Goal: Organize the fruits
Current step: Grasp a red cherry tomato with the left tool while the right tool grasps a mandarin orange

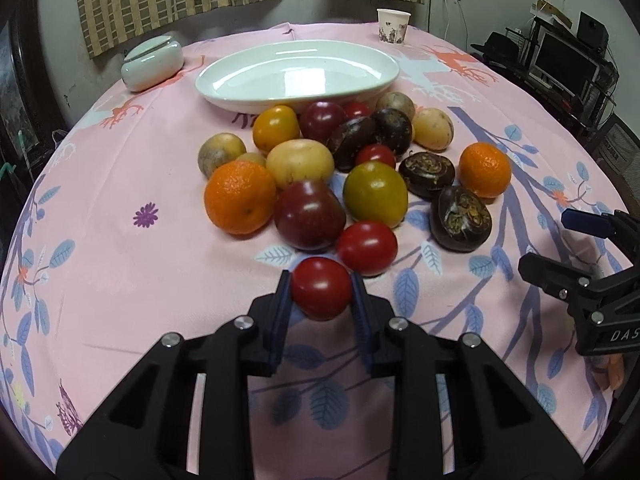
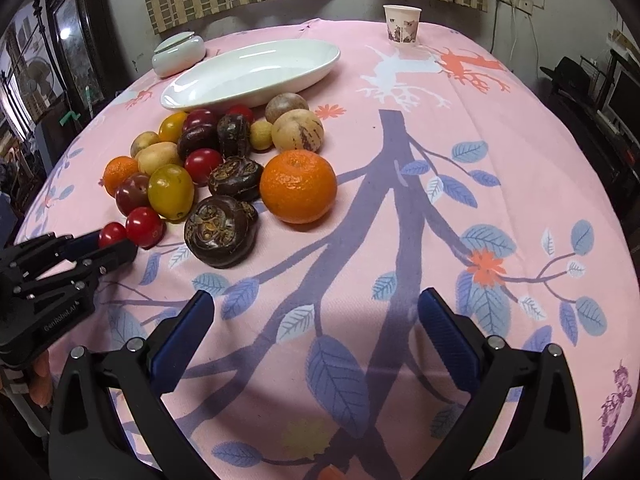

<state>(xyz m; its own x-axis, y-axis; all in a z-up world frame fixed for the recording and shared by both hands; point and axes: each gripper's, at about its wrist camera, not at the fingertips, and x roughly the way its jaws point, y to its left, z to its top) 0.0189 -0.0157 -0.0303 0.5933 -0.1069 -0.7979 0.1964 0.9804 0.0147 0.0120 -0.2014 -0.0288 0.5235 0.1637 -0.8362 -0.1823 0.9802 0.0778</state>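
Note:
A heap of fruits lies on the pink tablecloth [image 1: 140,280] in front of a white oval dish [image 1: 298,74]. My left gripper [image 1: 321,288] is shut on a small red tomato [image 1: 321,294] at the heap's near edge, its blue pads pressing both sides. A second red tomato [image 1: 367,247] sits just behind it, beside a dark red plum [image 1: 309,215]. In the right wrist view the same held tomato [image 2: 112,234] shows between the left gripper's [image 2: 106,242] fingers. My right gripper [image 2: 316,320] hovers open over bare cloth, right of the heap, nothing between its pads.
Oranges [image 1: 240,197] [image 2: 298,186], yellow fruits [image 1: 375,193], dark water chestnuts [image 2: 220,231] and pale round fruits [image 2: 297,130] crowd the heap. A paper cup [image 2: 401,24] stands at the far edge, a pale lidded box [image 2: 179,56] left of the dish [image 2: 252,72].

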